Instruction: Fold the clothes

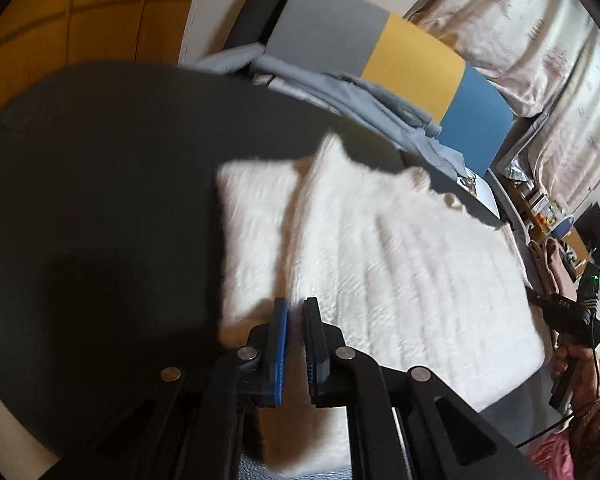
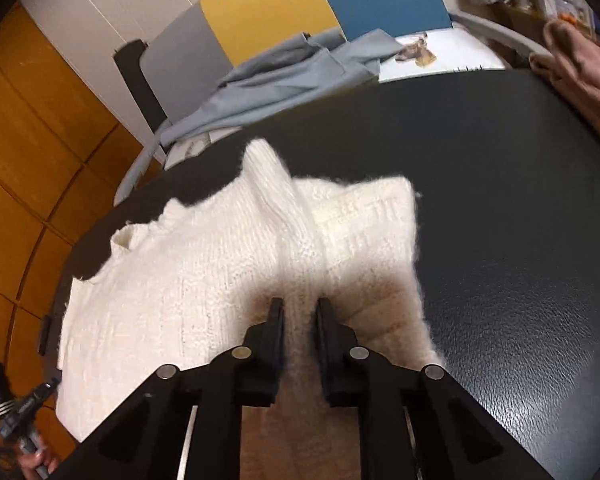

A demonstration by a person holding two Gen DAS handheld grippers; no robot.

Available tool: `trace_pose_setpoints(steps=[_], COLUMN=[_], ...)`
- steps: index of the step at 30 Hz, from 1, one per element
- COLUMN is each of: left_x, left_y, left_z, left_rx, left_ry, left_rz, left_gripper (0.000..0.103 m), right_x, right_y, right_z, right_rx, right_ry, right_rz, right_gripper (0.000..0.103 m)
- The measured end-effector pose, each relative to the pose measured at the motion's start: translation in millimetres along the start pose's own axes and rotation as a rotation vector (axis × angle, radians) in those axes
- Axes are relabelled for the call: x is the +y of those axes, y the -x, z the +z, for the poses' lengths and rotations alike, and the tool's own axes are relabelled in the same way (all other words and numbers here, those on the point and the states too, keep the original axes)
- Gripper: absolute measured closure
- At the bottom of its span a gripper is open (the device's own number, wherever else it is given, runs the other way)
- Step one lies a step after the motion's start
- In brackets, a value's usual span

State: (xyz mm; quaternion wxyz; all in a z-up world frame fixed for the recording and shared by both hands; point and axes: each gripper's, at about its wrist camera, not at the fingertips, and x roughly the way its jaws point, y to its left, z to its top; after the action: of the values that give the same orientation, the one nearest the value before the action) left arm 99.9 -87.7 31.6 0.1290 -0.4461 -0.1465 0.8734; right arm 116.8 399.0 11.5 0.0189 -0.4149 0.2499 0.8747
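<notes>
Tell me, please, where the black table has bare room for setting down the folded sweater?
Bare black table lies right of the white sweater, bordered by the tan garment. The far edge is crowded with the grey-blue garment and a notebook.

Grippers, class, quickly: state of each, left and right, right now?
Left gripper: shut on the white sweater.
Right gripper: shut on a ridge of the sweater.

Dim, motion-blurred fisheye views; glare on the black tabletop point(image 2: 520, 300).
</notes>
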Motion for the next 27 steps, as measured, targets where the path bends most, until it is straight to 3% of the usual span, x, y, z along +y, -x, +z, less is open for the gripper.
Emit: trace_pose_setpoints(steps=[2, 5, 7, 9, 12, 15, 17, 18, 20, 27], left_x=[4.3, -0.6, -12.2, -32.1, -75.2, -103.1, -107.6, -107.8, -108.7, -109.5], left_y=[4.6, 23.5, 37.4, 39.6, 18.6, -14.5, -35.2, -36.9, -38.0, -43.0], left_z=[-0.6, 0.5, 1.6, 3.5, 1.9, -4.7, -9.2, -11.4, -14.0, -13.9], left_rx=[-0.013, -0.092, -0.174, -0.202, -0.159, -0.091, -0.041, -0.057, -0.068, -0.052], left_ry=[0.032, 0.052, 0.037, -0.016, -0.183, -0.328, -0.358, -0.364, -0.371, -0.361], left_rz=[-0.017, 0.069, 0.081, 0.081, 0.132, 0.248, 0.305, 0.309, 0.312, 0.307], left_gripper=[0.093, 0.093, 0.092, 0.091, 0.086, 0.086, 0.084, 0.083, 0.083, 0.083], right_x=[-1.9, -0.3, 13.9, 38.0, 72.9, 89.6, 85.5, 80.4, 71.9, 71.1], right_y=[6.3, 30.0, 44.7, 44.2, 27.1, 3.6, -11.8, -14.6, -13.4, -17.4], right_z=[0.7, 2.4, 2.2, 0.5, -6.6, -15.0, -20.8, -23.2, -25.6, -28.0], right_rx=[-0.008, -0.086, -0.144, -0.146, -0.107, -0.06, -0.022, -0.027, -0.056, -0.068], right_ry=[-0.02, -0.049, 0.011, 0.132, 0.316, 0.415, 0.438, 0.427, 0.388, 0.388], right_rz=[-0.004, -0.027, -0.027, -0.046, -0.089, -0.165, -0.234, -0.238, -0.205, -0.21], right_gripper=[0.074, 0.072, 0.071, 0.071, 0.071, 0.071, 0.062, 0.062, 0.062, 0.061])
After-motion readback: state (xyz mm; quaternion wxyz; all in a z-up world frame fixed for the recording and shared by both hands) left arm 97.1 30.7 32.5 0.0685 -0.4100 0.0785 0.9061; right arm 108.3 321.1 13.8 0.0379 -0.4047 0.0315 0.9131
